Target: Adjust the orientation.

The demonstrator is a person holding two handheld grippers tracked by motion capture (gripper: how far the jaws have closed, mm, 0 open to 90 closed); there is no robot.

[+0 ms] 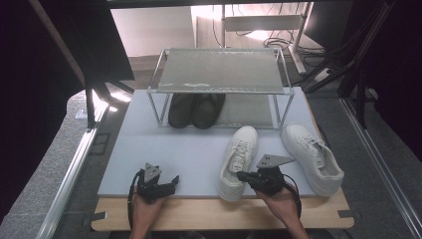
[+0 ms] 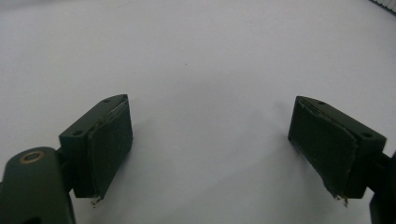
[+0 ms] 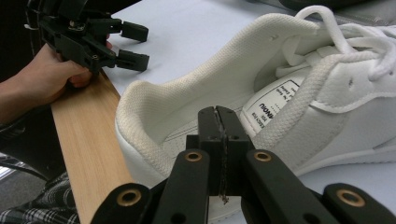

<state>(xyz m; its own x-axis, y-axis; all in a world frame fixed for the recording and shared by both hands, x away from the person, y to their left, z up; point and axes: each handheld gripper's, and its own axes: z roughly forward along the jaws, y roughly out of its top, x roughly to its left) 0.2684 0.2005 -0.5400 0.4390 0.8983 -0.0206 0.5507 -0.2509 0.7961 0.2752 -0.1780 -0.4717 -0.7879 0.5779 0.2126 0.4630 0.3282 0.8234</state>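
Closest to the lens in the right gripper view, the right gripper (image 3: pixel 223 140) has its two black jaws pressed flat together with nothing between them, their tips poised at the heel opening of a white sneaker (image 3: pixel 261 98). Whether the tips actually touch the padded collar is hard to tell from this angle. In the high view that sneaker (image 1: pixel 239 159) lies on the pale grey mat (image 1: pixel 184 154), toe pointing away toward the rack, heel near the mat's front edge, with the right gripper (image 1: pixel 245 176) just beside the heel. A second white sneaker (image 1: pixel 313 157) lies to its right, close but apart. The left gripper (image 1: pixel 171 183), held in the left hand (image 1: pixel 145 209) at the wooden table edge (image 1: pixel 219 213), has its jaws spread wide over bare mat, holding nothing. A pair of dark shoes (image 1: pixel 195 109) sits on the lower level of the metal shoe rack (image 1: pixel 219 69).
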